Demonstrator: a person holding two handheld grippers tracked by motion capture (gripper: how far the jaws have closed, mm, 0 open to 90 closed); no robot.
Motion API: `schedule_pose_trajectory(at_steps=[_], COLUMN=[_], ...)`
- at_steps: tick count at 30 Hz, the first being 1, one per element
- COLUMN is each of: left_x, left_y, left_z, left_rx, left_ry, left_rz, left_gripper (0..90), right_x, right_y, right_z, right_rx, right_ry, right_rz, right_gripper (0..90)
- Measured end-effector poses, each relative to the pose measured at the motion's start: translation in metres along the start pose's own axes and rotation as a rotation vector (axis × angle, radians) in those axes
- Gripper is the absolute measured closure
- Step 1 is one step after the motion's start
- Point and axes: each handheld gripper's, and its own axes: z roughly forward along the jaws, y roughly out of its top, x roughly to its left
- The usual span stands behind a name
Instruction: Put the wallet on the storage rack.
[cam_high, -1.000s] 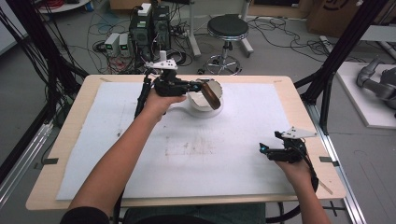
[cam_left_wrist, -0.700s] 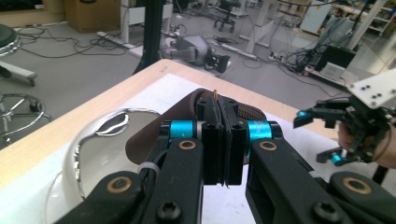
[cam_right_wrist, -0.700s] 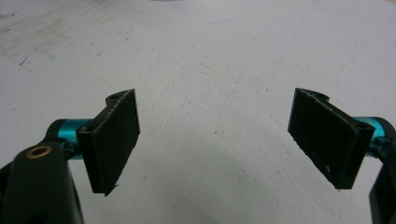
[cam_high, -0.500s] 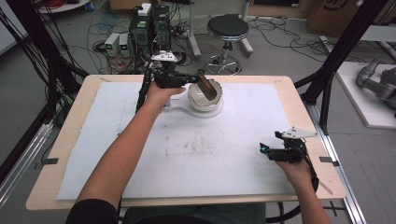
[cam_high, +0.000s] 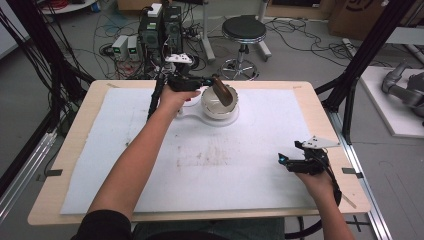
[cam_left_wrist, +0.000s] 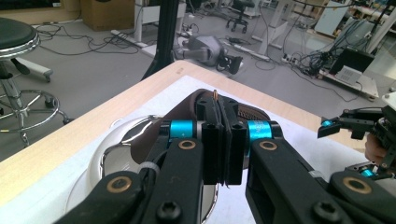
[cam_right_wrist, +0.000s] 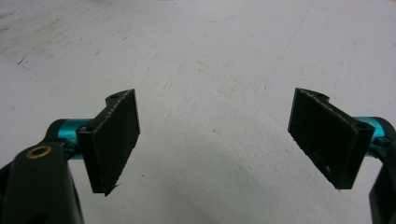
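Table (cam_high: 80, 150): a pale wooden top with a white mat (cam_high: 200, 165) covering most of it; the mat is scuffed and faintly stained near its middle.
Left arm: a bare forearm (cam_high: 135, 165) reaching from the near edge up to the far side of the table, with a dark sleeve at the shoulder.
White holder (cam_high: 217, 106): a round white dish with a shiny metal rim and a flat white tab sticking out to its left, resting on the mat at the far middle of the table.
Brown object (cam_high: 223, 91): a dark brown, leathery-looking piece, held tilted over the holder's far rim; in the left gripper view it (cam_left_wrist: 187, 112) sits just behind the jaw pads, above the dish (cam_left_wrist: 116, 158). What exactly it is, I cannot tell.
Left gripper (cam_high: 202, 82): held at the holder's left side, jaws clenched tight on the edge of the brown object, the two pads pressed nearly together.
Right gripper (cam_high: 284, 160): low over the mat near the table's right front corner, well apart from the holder, a grey plate on top; its jaws are spread wide with nothing between them, bare mat (cam_right_wrist: 215, 93) beneath.
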Motion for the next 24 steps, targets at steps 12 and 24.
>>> schedule_pose_trajectory(at_steps=[12,24], left_x=[-0.003,0.005], left_y=[-0.004,-0.023], left_z=[-0.001,0.011], left_rx=[0.011,0.058], left_ry=[-0.009,0.023], left_rz=[0.002,-0.026], left_gripper=[88.3,88.2], right_x=[0.0,0.001], right_y=[0.0,0.0], right_z=[0.0,0.001], right_rx=[0.002,0.005], right_ry=[0.003,-0.001], right_rz=[0.001,-0.002], right_gripper=[16.7,16.7])
